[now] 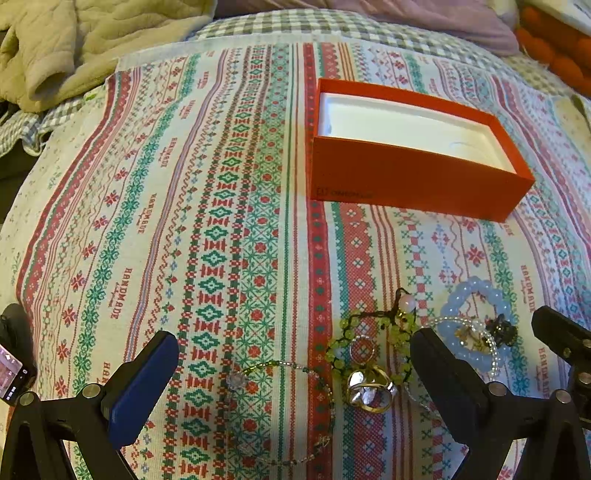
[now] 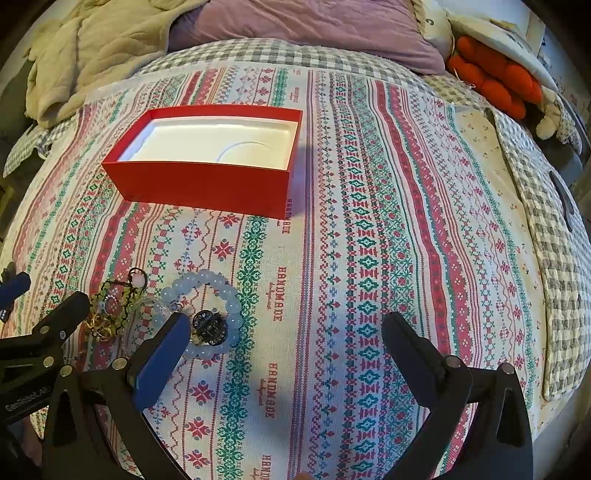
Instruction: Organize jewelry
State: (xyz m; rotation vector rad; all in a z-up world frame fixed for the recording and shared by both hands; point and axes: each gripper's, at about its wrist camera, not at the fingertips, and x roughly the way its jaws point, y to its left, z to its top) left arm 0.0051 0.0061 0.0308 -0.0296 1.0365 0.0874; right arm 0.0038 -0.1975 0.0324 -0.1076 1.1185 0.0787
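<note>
An open red box [image 1: 406, 177] with a white empty inside stands on the patterned cloth; it also shows in the right wrist view [image 2: 207, 184]. Near me lies a pile of jewelry: a thin beaded bracelet [image 1: 317, 380], a green beaded bracelet [image 1: 340, 350], a gold and silver ring [image 1: 369, 391], a pale blue bead bracelet [image 1: 476, 291] and a dark charm [image 1: 502, 328]. My left gripper [image 1: 291, 369] is open, low over the thin bracelet and ring. My right gripper [image 2: 284, 347] is open over bare cloth, its left finger beside the blue bracelet [image 2: 221, 288] and dark charm [image 2: 210, 325].
The patterned cloth [image 2: 369, 221] lies on a checked bedspread [image 2: 554, 258]. A beige quilt [image 1: 74, 44], a purple pillow [image 2: 314, 26] and an orange cushion [image 2: 498, 81] lie at the back. The other gripper's arm [image 2: 37, 354] shows at the left of the right wrist view.
</note>
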